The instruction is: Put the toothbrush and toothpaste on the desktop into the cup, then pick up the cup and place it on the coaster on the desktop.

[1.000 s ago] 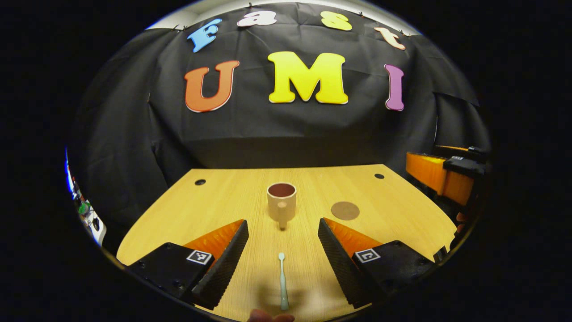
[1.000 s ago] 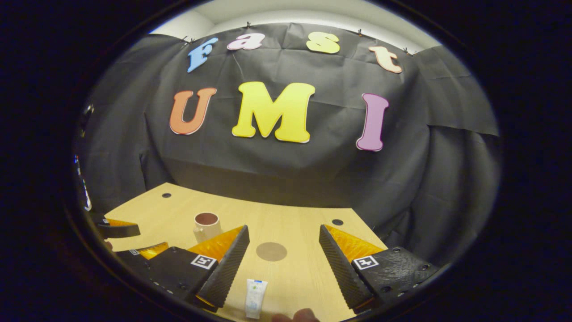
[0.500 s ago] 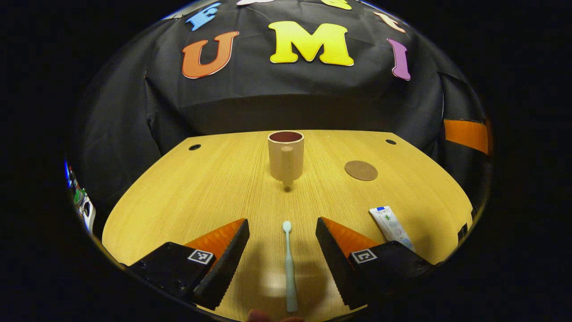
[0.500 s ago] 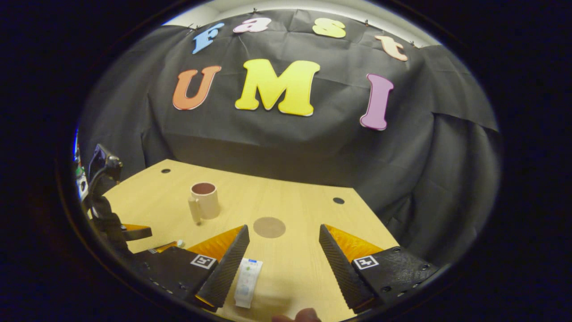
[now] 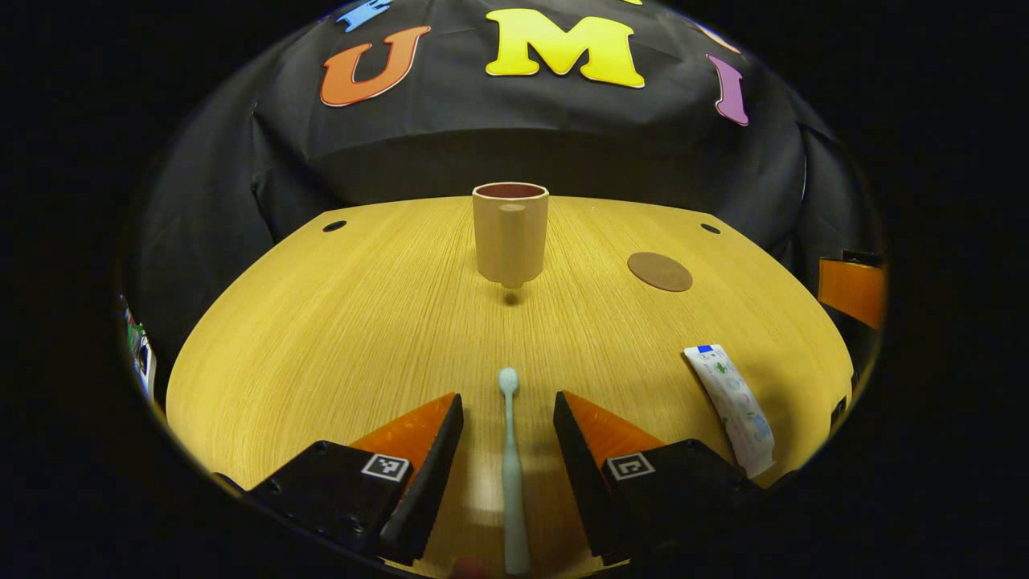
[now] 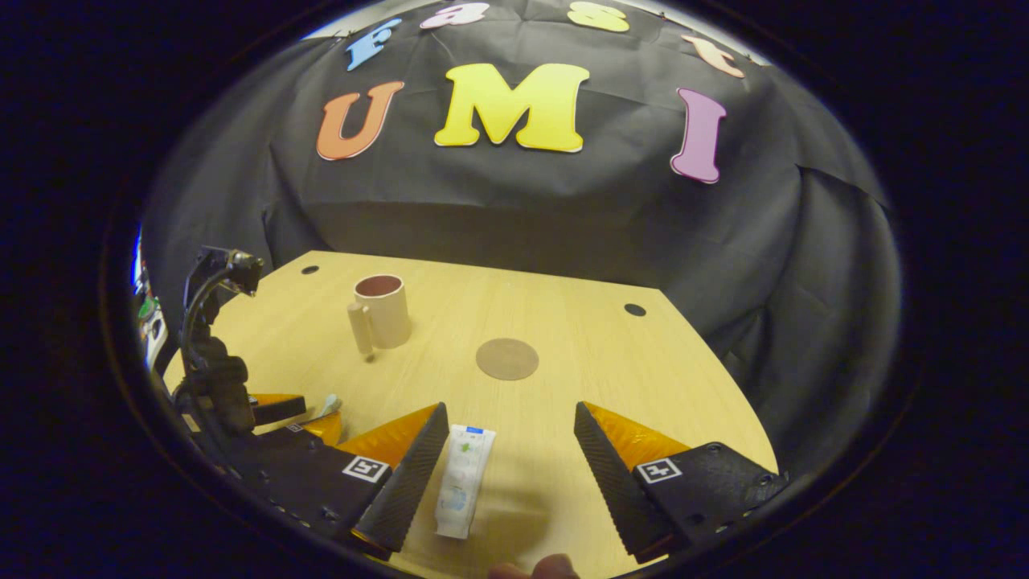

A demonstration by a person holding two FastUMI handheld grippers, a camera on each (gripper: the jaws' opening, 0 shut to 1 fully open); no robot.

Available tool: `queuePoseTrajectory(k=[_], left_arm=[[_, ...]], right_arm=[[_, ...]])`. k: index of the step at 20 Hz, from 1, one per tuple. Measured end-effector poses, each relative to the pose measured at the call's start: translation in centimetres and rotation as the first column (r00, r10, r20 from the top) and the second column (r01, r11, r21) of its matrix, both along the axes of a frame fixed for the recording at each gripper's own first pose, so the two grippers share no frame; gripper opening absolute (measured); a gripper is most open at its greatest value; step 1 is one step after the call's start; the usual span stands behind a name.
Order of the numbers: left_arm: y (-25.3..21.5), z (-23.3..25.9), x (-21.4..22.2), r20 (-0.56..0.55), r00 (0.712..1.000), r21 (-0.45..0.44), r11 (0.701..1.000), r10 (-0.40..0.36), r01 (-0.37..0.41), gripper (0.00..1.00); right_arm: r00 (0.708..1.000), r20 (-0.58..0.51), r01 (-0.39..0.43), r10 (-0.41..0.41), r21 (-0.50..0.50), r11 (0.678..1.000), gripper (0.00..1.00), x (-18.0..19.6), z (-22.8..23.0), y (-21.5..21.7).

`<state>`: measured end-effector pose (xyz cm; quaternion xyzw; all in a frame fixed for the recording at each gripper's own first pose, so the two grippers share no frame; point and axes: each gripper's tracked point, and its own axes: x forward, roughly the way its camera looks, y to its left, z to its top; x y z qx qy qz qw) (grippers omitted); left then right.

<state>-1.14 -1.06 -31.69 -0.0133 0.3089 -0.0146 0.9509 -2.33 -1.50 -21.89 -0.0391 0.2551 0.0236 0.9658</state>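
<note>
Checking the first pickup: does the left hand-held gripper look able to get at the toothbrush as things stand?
Probably yes. The left hand-held gripper is open, with the toothbrush lying lengthwise between its fingers on the bare desktop. Nothing lies alongside it; the toothpaste sits well off to one side.

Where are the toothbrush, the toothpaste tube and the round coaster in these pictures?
toothbrush (image 5: 511,466): left gripper view, on its handle.
toothpaste tube (image 6: 462,482): right gripper view, middle of the tube's body.
coaster (image 6: 507,359): right gripper view, centre of the disc.
</note>
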Motion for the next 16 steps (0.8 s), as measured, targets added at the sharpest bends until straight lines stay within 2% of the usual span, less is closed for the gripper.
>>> queuePoseTrajectory(k=[1, 5, 7, 8, 10, 11, 13, 16], left_arm=[[-0.03, -0.23, 0.1, -0.003, 1.0, 0.003, 1.0, -0.003, 0.003, 0.69], [0.08, -0.71, 0.47, -0.01, 1.0, 0.025, 1.0, -0.005, 0.006, 0.56], [0.05, -0.73, 0.47, -0.014, 1.0, 0.029, 1.0, -0.008, 0.008, 0.56], [0.05, -0.74, 0.37, -0.016, 1.0, 0.029, 1.0, -0.008, 0.009, 0.48], [0.12, -0.67, 0.34, -0.02, 1.0, 0.036, 0.999, -0.013, 0.013, 0.42], [0.16, -0.64, 0.3, -0.022, 1.0, 0.041, 0.999, -0.015, 0.015, 0.36], [0.06, -0.71, 0.31, -0.025, 1.0, 0.045, 0.999, -0.018, 0.019, 0.28], [0.05, -0.8, 0.42, -0.036, 0.999, 0.063, 0.998, -0.021, 0.023, 0.2]], right_arm=[[1.0, -0.002, 0.003, -0.003, -0.001, 1.0, 0.95, 0.01, -0.05, -0.1], [1.0, -0.008, 0.016, -0.016, 0.003, 1.0, 0.96, 0.22, -0.11, -0.37], [1.0, -0.006, 0.017, -0.017, 0.004, 1.0, 0.96, 0.29, -0.05, -0.3], [1.0, -0.007, 0.014, -0.014, 0.004, 1.0, 0.98, 0.33, 0.0, -0.16], [1.0, -0.007, 0.012, -0.012, 0.005, 1.0, 0.99, 0.35, 0.0, 0.03], [1.0, -0.007, 0.012, -0.011, 0.005, 1.0, 0.96, 0.33, -0.04, 0.13], [1.0, -0.01, 0.01, -0.01, 0.006, 1.0, 0.98, 0.33, -0.11, 0.22], [1.0, -0.008, 0.011, -0.011, 0.003, 1.0, 0.95, 0.33, -0.04, 0.1]])
